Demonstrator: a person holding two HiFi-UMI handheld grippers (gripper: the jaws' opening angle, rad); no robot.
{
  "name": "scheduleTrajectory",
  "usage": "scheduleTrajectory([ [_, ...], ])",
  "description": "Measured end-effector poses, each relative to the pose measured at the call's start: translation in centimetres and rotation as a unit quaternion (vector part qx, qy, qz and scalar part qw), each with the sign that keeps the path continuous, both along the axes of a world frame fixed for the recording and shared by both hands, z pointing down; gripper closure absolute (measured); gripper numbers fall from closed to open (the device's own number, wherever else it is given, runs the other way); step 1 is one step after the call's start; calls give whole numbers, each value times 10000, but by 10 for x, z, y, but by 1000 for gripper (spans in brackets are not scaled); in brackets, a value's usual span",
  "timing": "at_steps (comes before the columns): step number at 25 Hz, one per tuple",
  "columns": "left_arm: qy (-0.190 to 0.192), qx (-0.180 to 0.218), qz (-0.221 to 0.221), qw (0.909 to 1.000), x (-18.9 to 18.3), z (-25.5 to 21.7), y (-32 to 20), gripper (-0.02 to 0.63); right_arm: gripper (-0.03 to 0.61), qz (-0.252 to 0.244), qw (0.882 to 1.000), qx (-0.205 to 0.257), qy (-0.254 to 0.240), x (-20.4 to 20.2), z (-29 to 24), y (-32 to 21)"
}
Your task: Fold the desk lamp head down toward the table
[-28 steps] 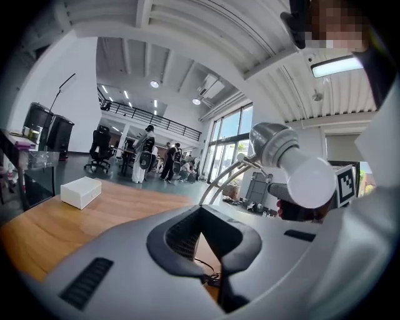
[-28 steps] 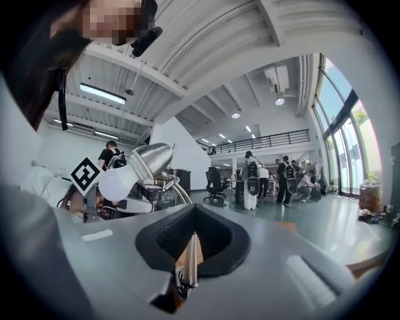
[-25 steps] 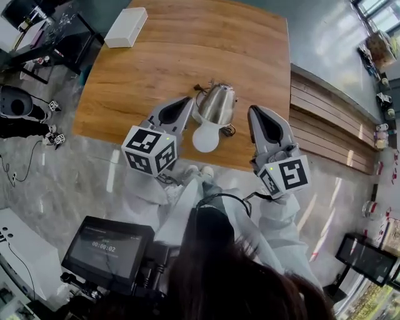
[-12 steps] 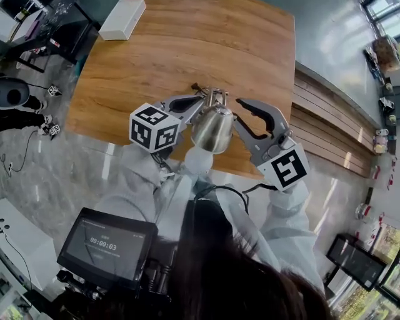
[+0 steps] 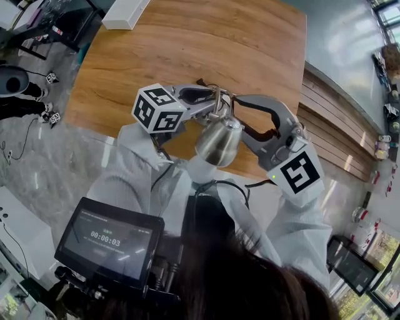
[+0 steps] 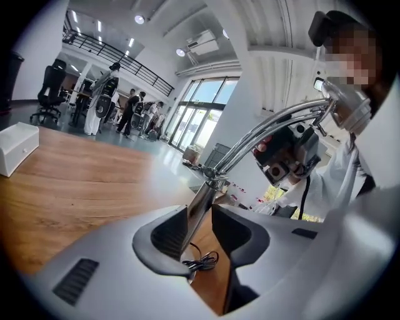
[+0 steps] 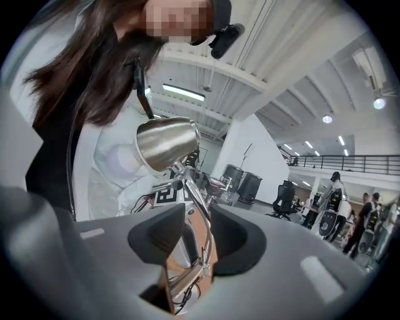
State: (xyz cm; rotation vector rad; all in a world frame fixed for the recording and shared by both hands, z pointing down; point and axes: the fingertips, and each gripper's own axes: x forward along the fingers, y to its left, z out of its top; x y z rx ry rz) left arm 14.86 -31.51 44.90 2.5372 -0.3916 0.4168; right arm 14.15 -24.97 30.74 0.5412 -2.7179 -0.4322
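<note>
A chrome desk lamp stands near the front edge of the wooden table [image 5: 187, 50]. Its shiny head [image 5: 219, 142] leans out toward the person. My left gripper [image 5: 209, 105] reaches in from the left. Its jaws are opening, with the lamp's lower arm [image 6: 203, 200] between them, against the left pad and clear of the right one. My right gripper [image 5: 247, 119] comes in from the right. Its jaws are opening too, and the thin upper rods [image 7: 200, 212] below the head [image 7: 165, 142] pass between the pads with gaps at both sides.
The lamp's black cable [image 6: 201, 261] lies coiled on the table by its foot. A white box [image 5: 125, 12] sits at the far left corner of the table. Office chairs and several people are far off in the hall.
Both grippers have moved in from beside the lamp to straddle its arms, and both have gone from shut to open. The lamp head now sits lower and nearer the person in the head view.
</note>
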Motion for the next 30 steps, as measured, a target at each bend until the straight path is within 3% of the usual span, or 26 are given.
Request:
scheduleTrajectory([
  [4,-39,3,189,9998,6,-1,2,500,483,42,9993,361,25,-2,-9,3],
  [10,-175,134,374,9991,12,-4,7,500,503,11,9986,515,87,-1,-14,10],
  [19,-153,-138,263,9994,21,-2,8,467,514,209,9969,726,211,6,-15,15],
  [30,-132,-304,205,9992,20,-1,7,456,509,325,9885,1403,463,-5,4,41],
])
